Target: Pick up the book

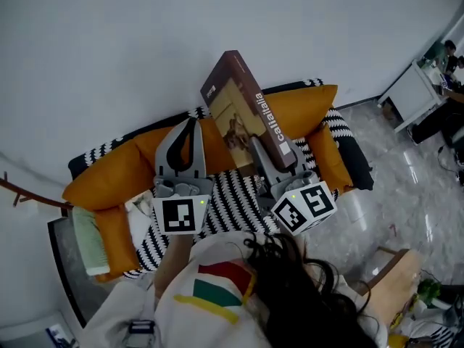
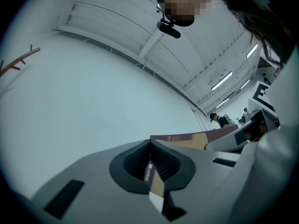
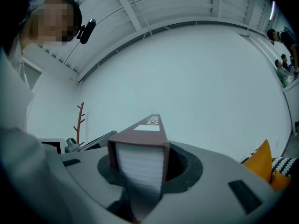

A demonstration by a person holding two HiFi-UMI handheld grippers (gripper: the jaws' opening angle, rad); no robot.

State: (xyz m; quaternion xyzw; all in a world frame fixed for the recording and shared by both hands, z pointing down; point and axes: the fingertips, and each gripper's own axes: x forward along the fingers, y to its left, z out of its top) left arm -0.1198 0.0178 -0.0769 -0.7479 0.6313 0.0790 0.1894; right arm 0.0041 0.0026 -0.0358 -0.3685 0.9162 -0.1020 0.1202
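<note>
A thick hardback book point(image 1: 243, 114), brown boards with a tan cover picture and white spine lettering, is tilted in the air above the sofa point(image 1: 109, 176), which has orange cushions and a black-and-white striped throw point(image 1: 232, 203). The right gripper point(image 1: 275, 167) has its grey fingers clamped on the book's lower end; only its own view shows the white page block point(image 3: 140, 164). The left gripper point(image 1: 190, 125) has its fingers closed, tips meeting, holding nothing
</note>
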